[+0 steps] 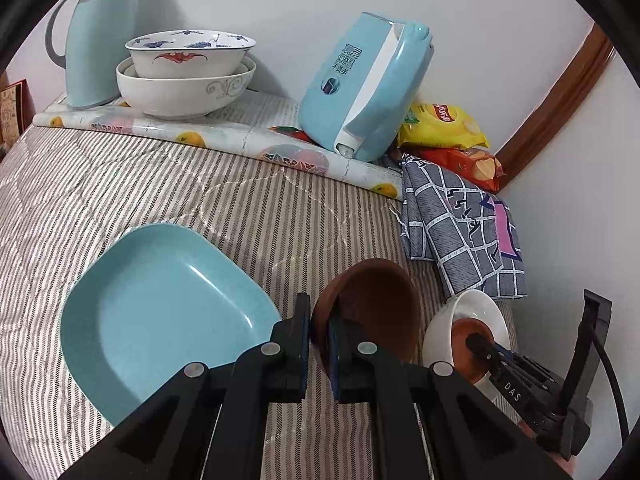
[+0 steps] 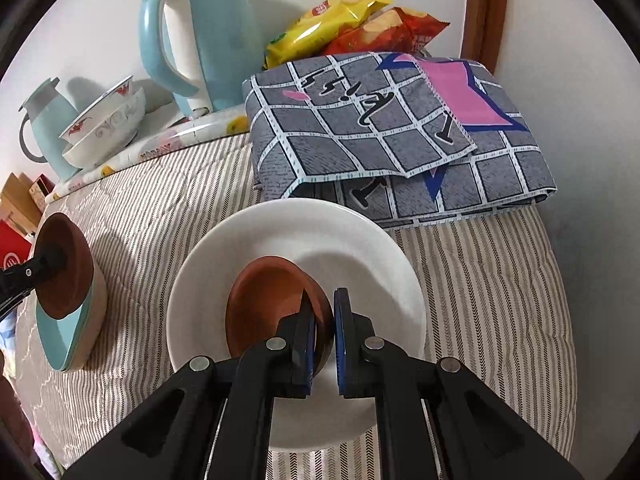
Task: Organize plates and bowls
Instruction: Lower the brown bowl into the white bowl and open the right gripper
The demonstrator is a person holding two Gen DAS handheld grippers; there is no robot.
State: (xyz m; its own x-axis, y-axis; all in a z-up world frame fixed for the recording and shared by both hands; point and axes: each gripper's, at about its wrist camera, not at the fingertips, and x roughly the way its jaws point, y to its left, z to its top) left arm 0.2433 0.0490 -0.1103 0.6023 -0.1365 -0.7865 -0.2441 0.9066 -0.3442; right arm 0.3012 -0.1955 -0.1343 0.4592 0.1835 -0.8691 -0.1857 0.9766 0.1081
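Your work surface is a striped quilt (image 1: 120, 184), with a fruit-print mat (image 1: 224, 136) along its far edge against the wall. On that mat stand a pale blue thermos jug (image 1: 100, 36), a blue electric kettle (image 1: 360, 88) and two stacked white bowls (image 1: 186, 76), the upper one painted with red and blue motifs. A folded grey checked cloth (image 2: 392, 132) lies at the quilt's right side, with snack bags (image 2: 352, 28) behind it. The square blue plate (image 1: 160, 312) rests on the quilt at left; the round white plate (image 2: 360, 240) sits just in front of the cloth. Your left gripper (image 1: 319, 344) pinches the rim of one brown bowl (image 1: 372, 304), held tilted beside the blue plate. Your right gripper (image 2: 322, 332) pinches the wall of the second brown bowl (image 2: 268, 304), over the white plate; whether it touches the plate is unclear from here.
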